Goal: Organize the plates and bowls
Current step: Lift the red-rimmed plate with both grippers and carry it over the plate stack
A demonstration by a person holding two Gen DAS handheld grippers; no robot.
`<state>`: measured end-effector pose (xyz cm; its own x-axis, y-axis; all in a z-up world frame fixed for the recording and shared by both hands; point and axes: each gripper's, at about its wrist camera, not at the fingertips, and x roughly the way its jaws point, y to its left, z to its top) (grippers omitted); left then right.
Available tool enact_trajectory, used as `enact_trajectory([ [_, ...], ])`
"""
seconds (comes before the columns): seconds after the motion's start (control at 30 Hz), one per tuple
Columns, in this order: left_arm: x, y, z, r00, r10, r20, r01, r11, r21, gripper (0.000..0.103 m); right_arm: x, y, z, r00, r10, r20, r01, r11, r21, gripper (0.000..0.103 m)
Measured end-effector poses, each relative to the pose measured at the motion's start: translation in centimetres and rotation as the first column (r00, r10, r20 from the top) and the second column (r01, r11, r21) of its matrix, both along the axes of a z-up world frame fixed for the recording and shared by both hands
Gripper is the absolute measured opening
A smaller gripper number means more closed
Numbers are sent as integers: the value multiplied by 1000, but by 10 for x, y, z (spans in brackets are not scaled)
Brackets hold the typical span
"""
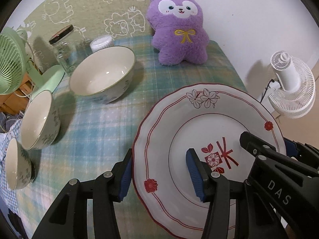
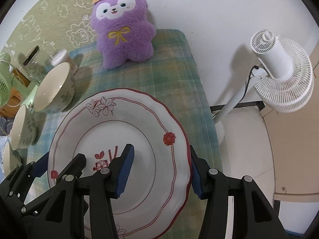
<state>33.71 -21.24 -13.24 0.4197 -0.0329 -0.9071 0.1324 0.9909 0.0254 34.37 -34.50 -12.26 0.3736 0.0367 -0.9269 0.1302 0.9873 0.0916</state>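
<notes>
A white plate with red rim lines and flower prints [image 1: 179, 119] lies on the plaid tablecloth; it also shows in the right wrist view [image 2: 139, 123]. My left gripper [image 1: 159, 176] is open and straddles the plate's left rim. My right gripper [image 2: 162, 172] is open and straddles its right rim, and shows in the left wrist view [image 1: 267, 149]. A large cream bowl [image 1: 103, 73] stands behind the plate to the left. A medium bowl [image 1: 37, 119] and a small bowl [image 1: 16, 165] line up at the left.
A purple plush rabbit [image 1: 179, 29] sits at the table's back edge. A glass jar [image 1: 63, 53], a white-lidded container [image 1: 101, 42] and a green desk fan [image 1: 10, 63] stand at the back left. A white floor fan [image 2: 279, 69] stands off the table's right edge.
</notes>
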Motion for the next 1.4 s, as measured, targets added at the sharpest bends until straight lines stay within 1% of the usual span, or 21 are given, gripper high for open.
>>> enact_trajectory([
  [0.23, -38, 12, 22, 999, -27, 26, 27, 1000, -15, 52, -39, 11, 26, 1000, -14, 19, 14, 1000, -19, 55],
  [0.33, -56, 18, 28, 999, -39, 26, 39, 999, -16, 52, -58, 15, 32, 999, -24, 23, 25, 1000, -13, 55],
  [0.73, -123, 29, 32, 997, -68, 22, 69, 997, -25, 52, -133, 29, 37, 998, -58, 23, 59, 998, -22, 55],
  [0.93, -155, 33, 25, 997, -79, 13, 79, 996, -31, 52, -167, 33, 34, 997, -73, 21, 73, 997, -26, 55],
  [1.1, -175, 35, 18, 995, -97, 8, 97, 995, -37, 52, -193, 35, 26, 996, -91, 17, 91, 995, -32, 55],
  [1.3, -194, 36, 8, 994, -108, 4, 108, 993, -40, 52, -215, 36, 19, 994, -106, 15, 107, 994, -37, 55],
  [1.4, -200, 35, 1, 992, -123, -11, 123, 992, -39, 52, -224, 36, 13, 993, -122, 4, 122, 992, -36, 55],
])
